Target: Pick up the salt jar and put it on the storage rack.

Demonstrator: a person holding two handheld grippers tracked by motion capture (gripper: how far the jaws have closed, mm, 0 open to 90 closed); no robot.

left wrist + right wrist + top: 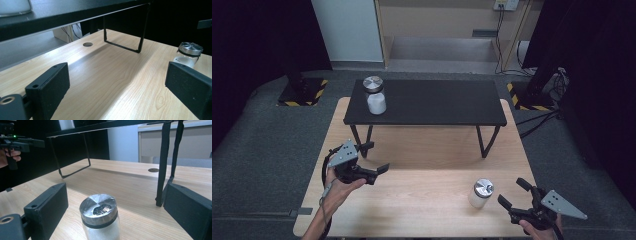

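So the biggest thing here is the light wooden table [422,200], and sitting across its far half is a low black shelf with thin metal legs [427,102], one of each. Looks to me like the job is moving jars up onto that shelf, and I'd call it about half done: one clear glass jar with a silver metal lid and white powder inside [375,95] already stands on the shelf's left end, roughly 11 o'clock from the table centre, while the second jar of the same kind [481,193] is down on the wood at about 4 o'clock, upright and untouched. So two jars total, one placed and one to go. Two handheld grippers as well. The right gripper [512,192] sits at about 5 o'clock, just beside that lower jar, jaws spread wide and gripping nothing; in the right gripper view the jar [100,220] stands right between the two black jaws with a gap on both sides, so I reckon it's lined up for a grab but hasn't closed yet. The left gripper [373,156] is over at 8 o'clock, well apart from both jars, also wide and empty, and it doesn't seem to have a part in this step. What's left, as I see it: close on the jar, lift, set it on the shelf.
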